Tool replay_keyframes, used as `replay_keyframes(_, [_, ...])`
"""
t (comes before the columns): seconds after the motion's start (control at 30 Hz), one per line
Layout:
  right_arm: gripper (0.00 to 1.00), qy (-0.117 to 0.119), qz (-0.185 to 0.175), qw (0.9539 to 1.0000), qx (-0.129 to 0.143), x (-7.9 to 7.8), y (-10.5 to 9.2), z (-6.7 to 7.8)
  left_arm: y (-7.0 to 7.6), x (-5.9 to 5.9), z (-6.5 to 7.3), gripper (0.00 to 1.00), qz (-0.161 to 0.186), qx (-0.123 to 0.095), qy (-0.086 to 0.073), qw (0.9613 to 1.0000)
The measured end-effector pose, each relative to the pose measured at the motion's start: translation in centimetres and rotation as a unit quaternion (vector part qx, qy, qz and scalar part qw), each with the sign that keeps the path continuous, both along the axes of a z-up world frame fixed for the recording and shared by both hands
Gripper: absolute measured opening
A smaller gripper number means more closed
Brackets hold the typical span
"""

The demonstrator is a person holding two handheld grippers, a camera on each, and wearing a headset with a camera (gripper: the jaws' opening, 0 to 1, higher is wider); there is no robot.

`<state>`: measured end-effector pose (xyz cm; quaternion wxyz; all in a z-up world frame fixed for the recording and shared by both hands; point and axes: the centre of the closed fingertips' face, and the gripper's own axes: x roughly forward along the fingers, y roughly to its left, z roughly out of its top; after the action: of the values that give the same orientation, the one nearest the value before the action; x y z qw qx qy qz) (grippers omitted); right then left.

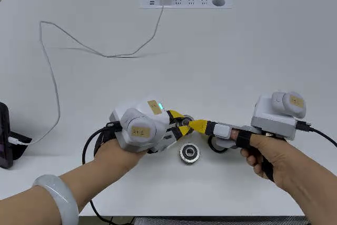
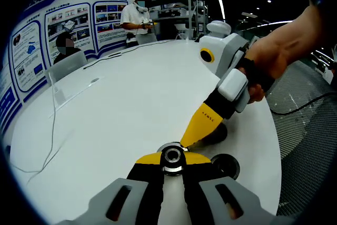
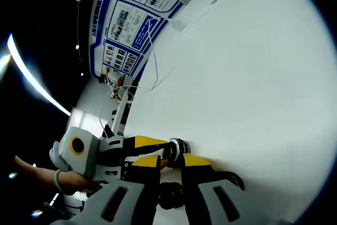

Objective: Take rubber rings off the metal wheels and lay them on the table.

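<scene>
The step in hand is the stripping of one wheel. The left gripper (image 1: 180,122) holds a small metal wheel (image 2: 172,157) above the near part of the counter (image 1: 237,51). Its yellow fingers (image 2: 146,159) are closed on the wheel from both sides. The right gripper (image 1: 194,125) reaches in from the right, and its tip touches the rim of this wheel, where the rubber ring should sit. Whether the right fingers pinch the ring or only lie against it, I cannot tell; from the side they look like one wedge.

I judge that the next move calls for a firm hold on the edge of the ring and a pull away from the wheel, with the left side holding firm.

A second wheel (image 1: 189,153) lies on the counter just nearer than the grippers. Its rim is dark, so its ring seems to be on. A dark round thing (image 1: 216,145) under the right gripper is half hidden: a loose ring or another wheel, I cannot say. The ring on the held wheel is too small to make out.
</scene>
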<state>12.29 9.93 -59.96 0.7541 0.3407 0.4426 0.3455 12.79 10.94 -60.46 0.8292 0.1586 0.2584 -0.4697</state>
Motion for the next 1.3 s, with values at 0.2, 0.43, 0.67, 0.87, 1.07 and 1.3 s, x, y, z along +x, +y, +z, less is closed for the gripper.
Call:
replay_keyframes(0.2, [0.11,-0.004,0.003,0.9999,-0.015,0.04,-0.1,-0.31,0.0,-0.01,-0.02,0.14,0.0,0.0,0.0,1.0])
replay_keyframes(0.43, [0.04,-0.012,0.007,0.9992,-0.038,0.08,-0.21,-0.59,-0.01,0.0,-0.06,0.14,0.001,-0.001,0.0,1.0])
replay_keyframes(0.67, [0.02,-0.013,0.008,0.9991,-0.039,0.08,-0.19,-0.48,-0.02,0.0,-0.05,0.14,0.0,-0.001,0.0,1.0])
replay_keyframes(0.87, [0.02,-0.009,0.003,0.9992,-0.038,0.1,-0.18,-0.42,-0.02,0.01,-0.02,0.14,0.0,0.0,-0.001,1.0])
replay_keyframes(1.07, [0.01,-0.008,-0.003,0.9993,-0.035,0.12,-0.14,-0.27,-0.03,0.02,0.0,0.13,-0.001,0.0,-0.001,1.0])
replay_keyframes(1.3, [0.01,-0.008,-0.006,0.9995,-0.031,0.08,-0.07,0.0,-0.04,-0.02,0.04,0.13,0.0,0.0,-0.001,1.0])
